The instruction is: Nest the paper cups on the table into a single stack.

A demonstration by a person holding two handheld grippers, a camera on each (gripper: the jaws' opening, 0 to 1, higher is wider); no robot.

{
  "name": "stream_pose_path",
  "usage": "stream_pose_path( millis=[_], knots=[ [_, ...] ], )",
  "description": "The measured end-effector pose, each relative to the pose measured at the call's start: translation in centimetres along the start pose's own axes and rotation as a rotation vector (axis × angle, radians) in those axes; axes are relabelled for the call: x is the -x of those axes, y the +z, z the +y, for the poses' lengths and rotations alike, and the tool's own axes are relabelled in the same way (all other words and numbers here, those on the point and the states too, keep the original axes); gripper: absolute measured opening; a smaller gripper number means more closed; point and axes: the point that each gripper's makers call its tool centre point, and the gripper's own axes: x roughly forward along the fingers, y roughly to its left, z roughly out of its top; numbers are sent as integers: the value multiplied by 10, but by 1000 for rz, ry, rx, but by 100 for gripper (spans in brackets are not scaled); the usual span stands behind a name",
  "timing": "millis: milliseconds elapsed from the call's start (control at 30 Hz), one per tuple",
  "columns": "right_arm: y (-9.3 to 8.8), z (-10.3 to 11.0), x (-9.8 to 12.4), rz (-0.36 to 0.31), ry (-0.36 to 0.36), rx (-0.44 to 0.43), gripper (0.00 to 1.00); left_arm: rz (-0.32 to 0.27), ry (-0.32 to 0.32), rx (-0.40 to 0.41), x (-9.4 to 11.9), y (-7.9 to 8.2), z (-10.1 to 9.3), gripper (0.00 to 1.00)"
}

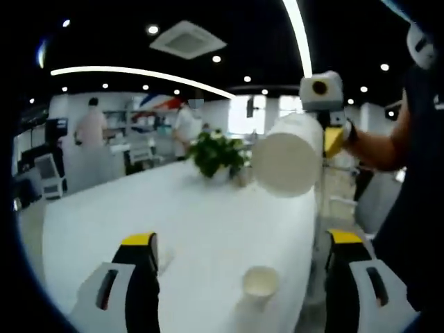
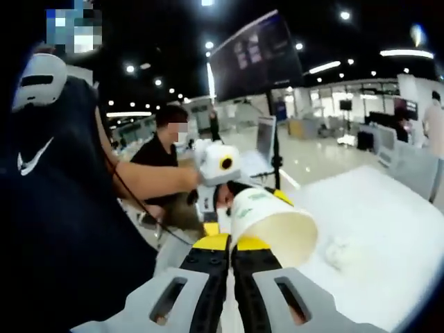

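Gripping a paper cup (image 2: 274, 222) by its rim wall, the right gripper (image 2: 229, 244) has its yellow-tipped jaws pressed together on the cup's near edge. In the right gripper view the cup lies tilted, mouth toward the lower right, green print on its side, held up above the white table (image 2: 388, 229). In the left gripper view the same cup (image 1: 290, 154) appears high at right, bottom facing the camera, with the right gripper (image 1: 331, 135) clamped on its far side and the person's forearm (image 1: 378, 149) reaching in from the right edge.

The left gripper (image 1: 246, 243) has its jaws spread wide apart with nothing between them; it hangs over the table (image 1: 139, 208). A second cup (image 1: 260, 284) stands upright on the table near the bottom of that view, mouth up, closer to the right-hand jaw than the left-hand one, touching neither. In the right gripper view the left gripper (image 2: 215, 182) shows just behind the held cup; how its jaws stand cannot be told from there.

A potted plant (image 1: 216, 152) sits farther along the table. Two people (image 1: 91, 125) stand in the background beyond it. In the right gripper view a seated person (image 2: 166, 149) in a dark shirt is behind the table, beside a dark monitor (image 2: 255, 57) on a stand. A crumpled white lump (image 2: 341, 253) lies on the table to the right of the held cup; what it is cannot be told.
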Motion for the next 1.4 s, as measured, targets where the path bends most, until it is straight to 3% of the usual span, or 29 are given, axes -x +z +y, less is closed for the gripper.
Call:
stream_pose_path(
  millis=[100,133,233,333,433,500,567,800,867,933,1167,1400],
  knots=[
    [5,-3,-4,58,-19,18,0,22,72,-11,11,-11,16,99],
    [4,-3,-6,90,-24,28,0,59,99,-24,16,-21,23,99],
    [-5,-7,-12,241,-65,82,0,90,157,2,24,-36,38,99],
    [-18,-13,-15,382,-112,50,0,85,163,20,31,-44,43,99],
    [-29,-18,-15,518,-137,82,0,100,175,20,36,-53,47,99],
    [-31,-19,-14,569,-142,67,0,103,176,23,38,-56,49,99],
    [-35,-17,-11,651,-123,44,0,104,177,32,41,-58,49,99],
    [-54,-20,-2,993,-85,86,0,104,207,55,46,-63,57,99],
    [-55,-25,-5,1048,-95,108,0,102,205,53,46,-62,56,99],
    [-54,-23,-9,1083,-80,113,0,106,206,48,49,-64,58,99],
    [-49,-18,-21,1090,-59,116,0,128,228,62,62,-76,62,99],
    [-60,-29,-19,1130,-104,86,0,141,242,84,72,-84,61,99]
  ],
)
